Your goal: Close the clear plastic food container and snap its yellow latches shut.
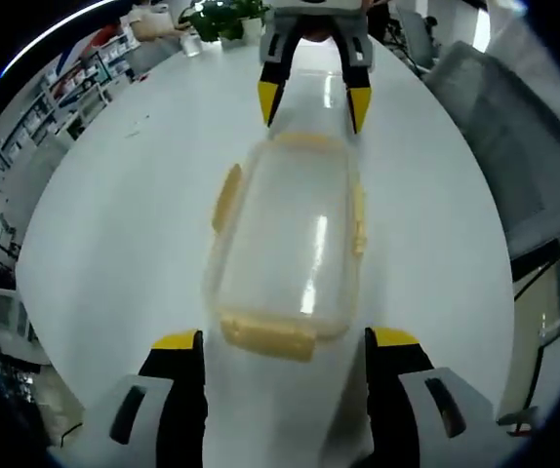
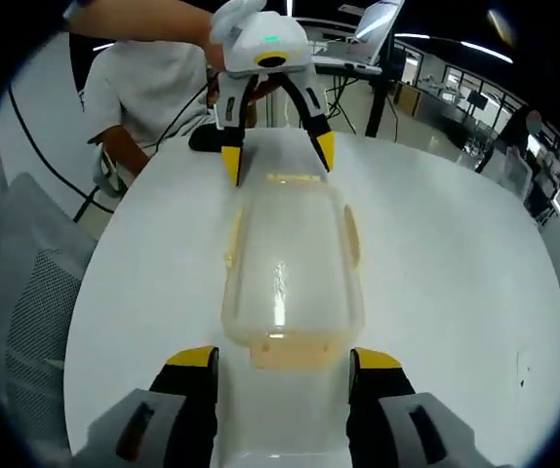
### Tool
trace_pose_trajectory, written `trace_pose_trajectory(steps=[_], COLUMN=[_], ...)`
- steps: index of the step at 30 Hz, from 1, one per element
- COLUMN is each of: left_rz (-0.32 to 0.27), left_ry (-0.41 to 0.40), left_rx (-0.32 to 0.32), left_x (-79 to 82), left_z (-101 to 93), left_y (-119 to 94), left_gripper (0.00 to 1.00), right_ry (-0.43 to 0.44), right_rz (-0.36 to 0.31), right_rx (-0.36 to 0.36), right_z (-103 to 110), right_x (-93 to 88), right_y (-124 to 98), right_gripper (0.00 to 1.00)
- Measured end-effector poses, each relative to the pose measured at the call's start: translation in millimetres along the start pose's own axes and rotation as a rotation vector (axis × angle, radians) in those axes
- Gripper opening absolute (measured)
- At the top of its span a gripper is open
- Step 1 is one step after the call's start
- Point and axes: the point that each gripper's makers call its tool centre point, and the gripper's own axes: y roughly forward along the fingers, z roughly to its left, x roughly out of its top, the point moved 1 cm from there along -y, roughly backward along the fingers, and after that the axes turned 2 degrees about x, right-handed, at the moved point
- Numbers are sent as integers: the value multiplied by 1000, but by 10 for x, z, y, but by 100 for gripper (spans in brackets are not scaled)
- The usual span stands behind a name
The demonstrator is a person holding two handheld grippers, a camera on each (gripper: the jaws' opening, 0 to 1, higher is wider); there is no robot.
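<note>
A clear plastic food container [image 1: 285,244] [image 2: 290,263] lies lengthwise on the white round table [image 1: 124,224], with its lid resting on top. Pale yellow latches sit on its ends and long sides, and one side latch [image 1: 226,195] flares outward. My left gripper [image 1: 285,341] is open, its yellow-tipped jaws straddling the container's near end latch [image 1: 265,336]. At the opposite end my right gripper [image 2: 282,358] is also open, around that end's latch [image 2: 295,351]. Each gripper appears across the container in the other's view: the right gripper [image 1: 314,105] and the left gripper [image 2: 278,156].
A grey mesh chair [image 1: 514,127] [image 2: 26,292] stands beside the table. A potted plant [image 1: 221,19] sits at the far table edge. A person in a white shirt [image 2: 153,88] holds the left gripper. Behind are a laptop [image 2: 378,29] and shelves [image 1: 56,107].
</note>
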Motion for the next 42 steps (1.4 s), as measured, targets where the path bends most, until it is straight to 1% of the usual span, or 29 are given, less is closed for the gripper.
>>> trace_pose_trajectory(steps=[2, 5, 15, 17, 21, 23, 25, 26, 28, 31, 34, 42], left_rz=[10, 9, 52, 48, 48, 47, 34, 33, 31, 22, 19, 31], left_ry=[2, 12, 62, 61, 62, 66, 67, 68, 63, 70, 75, 86], left_rx=[-2, -8, -30, -36, -54, -72, -94, -101, -112, -114, -116, -118], left_x=[-4, 2, -53, -29, -30, -25, -1, -2, -9, -8, -4, -19], left_z=[13, 34, 59, 67, 75, 67, 42, 41, 48, 49, 45, 66], left_y=[16, 31, 61, 64, 81, 92, 99, 105, 108, 101, 98, 102], left_gripper=[65, 64, 61, 60, 59, 56, 49, 49, 49, 48, 47, 45], right_ry=[5, 4, 7, 15, 26, 26, 32, 23, 12, -5, -3, -12], right_rz=[5, 8, 25, 23, 26, 33, 52, 40, 49, 54, 53, 50], right_rx=[0, 0, 7, 7, 12, 19, 15, 14, 12, 5, 7, 11], right_z=[-12, -18, -42, -57, -75, -72, -84, -87, -105, -121, -115, -113], right_x=[-12, -10, -23, -15, -16, -31, -60, -38, -27, -38, -35, -39], right_y=[12, 22, 74, 84, 118, 139, 162, 158, 161, 156, 160, 159], right_gripper=[51, 51, 50, 49, 49, 46, 44, 44, 44, 42, 42, 41])
